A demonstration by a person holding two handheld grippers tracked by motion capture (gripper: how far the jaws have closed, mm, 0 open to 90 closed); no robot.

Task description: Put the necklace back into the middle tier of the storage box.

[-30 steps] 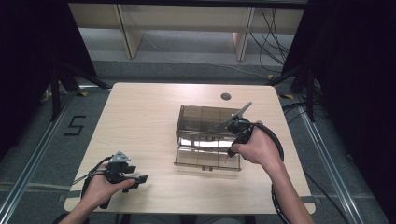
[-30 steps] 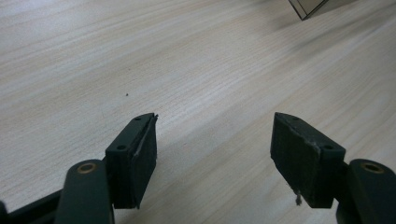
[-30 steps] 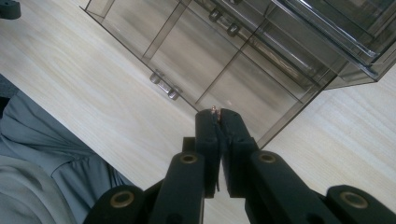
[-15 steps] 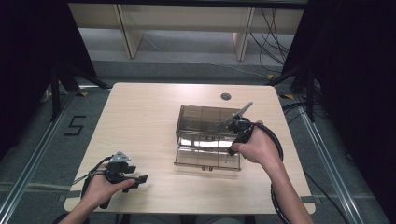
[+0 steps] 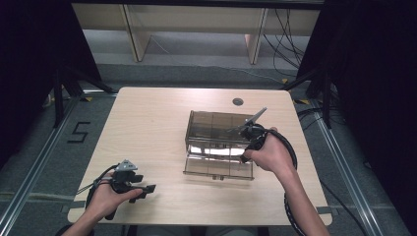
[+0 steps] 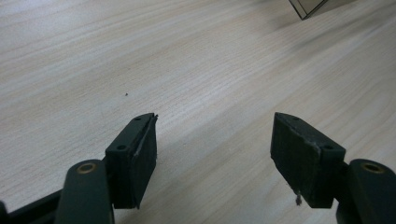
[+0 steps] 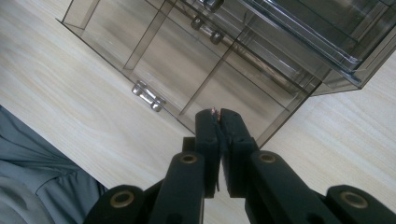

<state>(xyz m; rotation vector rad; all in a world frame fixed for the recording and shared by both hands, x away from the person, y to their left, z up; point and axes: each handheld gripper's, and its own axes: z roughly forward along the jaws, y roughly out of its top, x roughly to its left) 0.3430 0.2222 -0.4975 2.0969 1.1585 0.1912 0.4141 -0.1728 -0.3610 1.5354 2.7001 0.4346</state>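
A smoky clear drawer box (image 5: 216,129) stands right of the table's middle, its bottom drawer (image 5: 219,168) pulled out toward the person. My right gripper (image 5: 244,156) hovers over the drawer's right end, held from above by a hand. In the right gripper view the gripper (image 7: 219,114) is shut, and a tiny reddish bit I cannot identify shows at the tips. Below it lie the drawer's divided compartments (image 7: 154,51) and metal handle (image 7: 148,96). My left gripper (image 5: 146,184) rests low over the table's front left corner, and it (image 6: 212,135) stands open over bare wood.
The light wooden table (image 5: 147,128) has a round cable hole (image 5: 238,102) at the back. A corner of the box (image 6: 306,7) shows far off in the left gripper view. A grey sleeve (image 7: 32,168) shows in the right gripper view. Dark floor and frame rails surround the table.
The right hand and its gripper have drifted very slightly left over the open drawer. The left hand has stayed still.
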